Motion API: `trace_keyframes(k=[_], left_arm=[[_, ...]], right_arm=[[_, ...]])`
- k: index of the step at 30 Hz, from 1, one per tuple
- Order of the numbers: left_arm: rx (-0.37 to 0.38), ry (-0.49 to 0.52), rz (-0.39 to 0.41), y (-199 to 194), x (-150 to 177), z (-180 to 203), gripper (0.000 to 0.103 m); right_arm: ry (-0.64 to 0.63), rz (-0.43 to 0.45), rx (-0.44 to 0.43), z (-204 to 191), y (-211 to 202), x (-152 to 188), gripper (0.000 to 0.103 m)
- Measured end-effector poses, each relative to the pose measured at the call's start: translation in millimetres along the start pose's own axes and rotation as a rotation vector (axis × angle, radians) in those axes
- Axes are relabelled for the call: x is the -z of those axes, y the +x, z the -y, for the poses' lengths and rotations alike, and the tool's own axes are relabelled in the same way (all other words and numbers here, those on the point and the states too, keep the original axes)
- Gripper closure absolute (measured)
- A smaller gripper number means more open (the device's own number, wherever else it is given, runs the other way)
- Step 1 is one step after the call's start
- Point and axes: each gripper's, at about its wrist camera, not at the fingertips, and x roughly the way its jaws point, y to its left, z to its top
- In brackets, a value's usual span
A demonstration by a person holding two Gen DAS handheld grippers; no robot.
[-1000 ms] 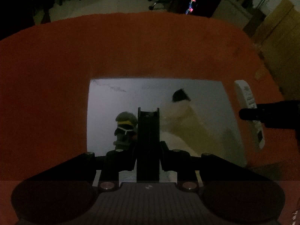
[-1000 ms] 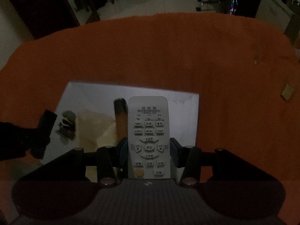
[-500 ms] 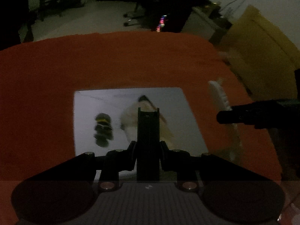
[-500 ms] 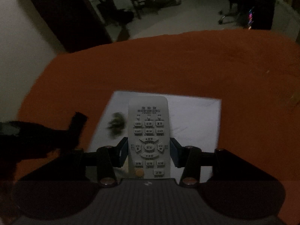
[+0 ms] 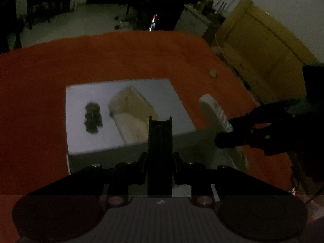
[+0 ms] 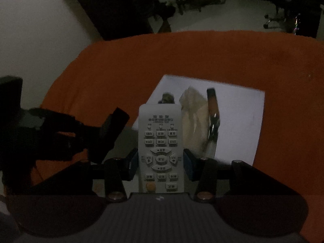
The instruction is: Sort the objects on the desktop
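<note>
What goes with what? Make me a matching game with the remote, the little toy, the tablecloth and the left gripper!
Things:
1. remote
2. little toy
3. tablecloth
4. left gripper

Clues:
A. orange
B. shut, nothing in it
C. lying on the white sheet
D. held in the right gripper

Pairs: 1-D, 2-C, 3-A, 4-B

The room is dark. A big orange cloth (image 5: 50, 85) covers the table. A white box (image 5: 174, 101) sits in the middle of the cloth. On top of the box lies a small dark toy (image 5: 92, 117), too blurry to name. Just right of the toy lies a pale yellow bag (image 5: 131, 111). The left gripper (image 5: 160, 125) is near the box, its two black fingers pressed together. Right of the box, the right gripper (image 5: 239, 131) grips a white remote (image 5: 212, 109).
</note>
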Motion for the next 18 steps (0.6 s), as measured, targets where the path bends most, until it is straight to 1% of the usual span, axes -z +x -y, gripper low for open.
trace_keyframes(k=[1, 8, 12, 18], left_arm=[[-0.005, -0.022, -0.001, 1.0, 4.6, -1.2, 0.082], [-0.012, -0.080, -0.049, 18.8, 34.0, -6.3, 0.082], [-0.014, -0.065, -0.081, 25.8, 48.5, -3.0, 0.082], [-0.022, -0.043, -0.127, 37.8, 70.3, 3.1, 0.082]], right_arm=[[-0.001, -0.009, -0.001, 0.4, 3.2, 5.3, 0.054], [0.002, -0.065, 0.017, -0.2, 22.3, 38.7, 0.054], [0.008, -0.109, 0.017, 0.2, 31.7, 54.8, 0.054], [-0.014, -0.163, 0.023, -3.7, 51.5, 72.5, 0.054]])
